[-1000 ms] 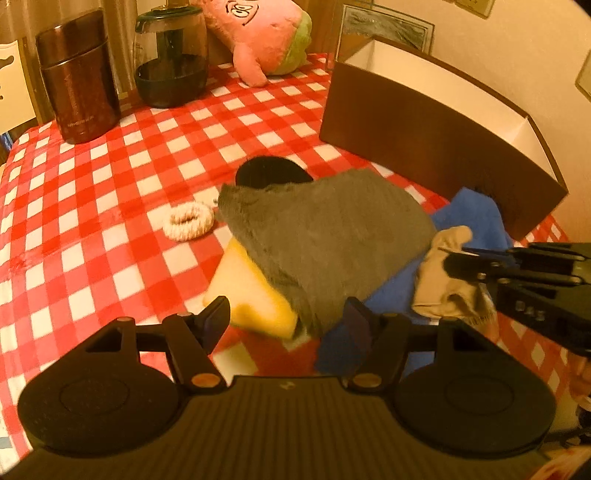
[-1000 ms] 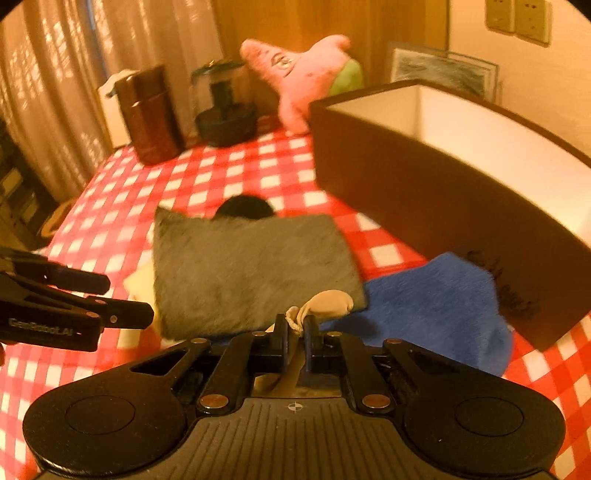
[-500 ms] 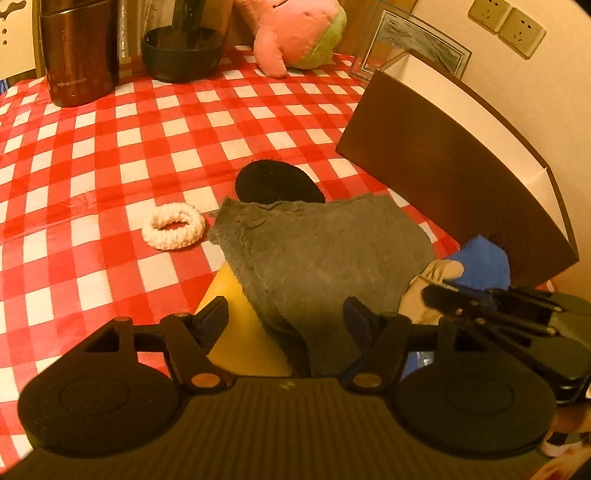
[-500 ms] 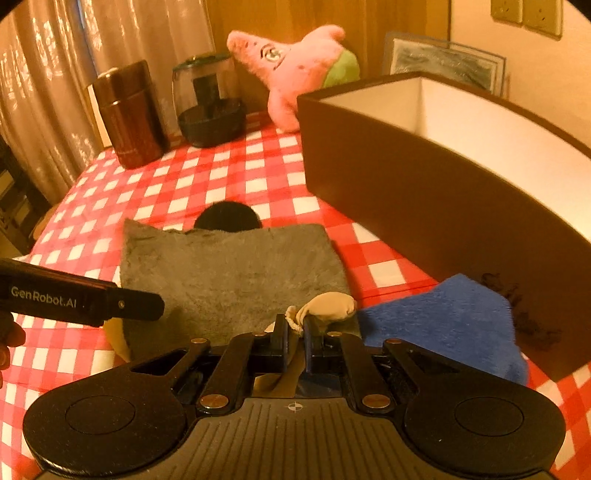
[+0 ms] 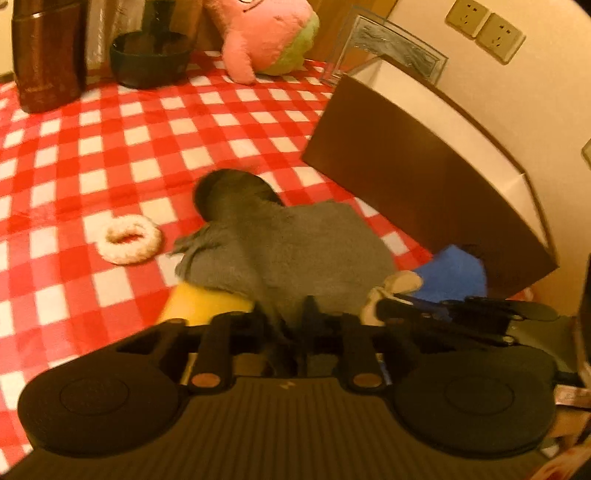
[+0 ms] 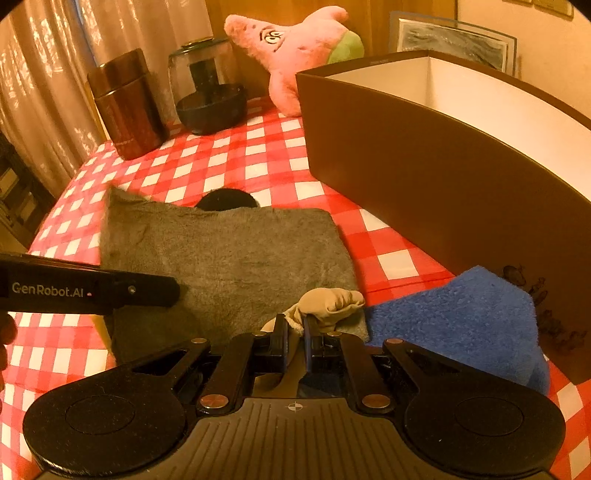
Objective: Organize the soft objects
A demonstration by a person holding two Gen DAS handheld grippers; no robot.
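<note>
A grey cloth [image 5: 295, 254] [image 6: 229, 254] lies on the checked table over a yellow sponge [image 5: 199, 302]. My left gripper [image 5: 286, 317] is shut on the cloth's near edge. My right gripper [image 6: 294, 328] is shut on a beige stocking [image 6: 328, 301], also seen in the left wrist view [image 5: 397, 284]. A blue towel [image 6: 458, 317] [image 5: 452, 273] lies against the brown box [image 6: 424, 166] [image 5: 424, 184]. A black round pad [image 5: 229, 192] [image 6: 225, 201] peeks from under the cloth. A white scrunchie [image 5: 129, 240] lies to the left.
A pink starfish plush [image 6: 291, 48] [image 5: 266, 33], a dark glass jar [image 6: 207, 92] and a brown canister [image 6: 125, 103] stand at the back of the table. A picture frame [image 5: 384, 48] leans behind the box.
My left gripper moved forward and closed on the grey cloth's near edge, bunching it. My right gripper stays shut on the stocking.
</note>
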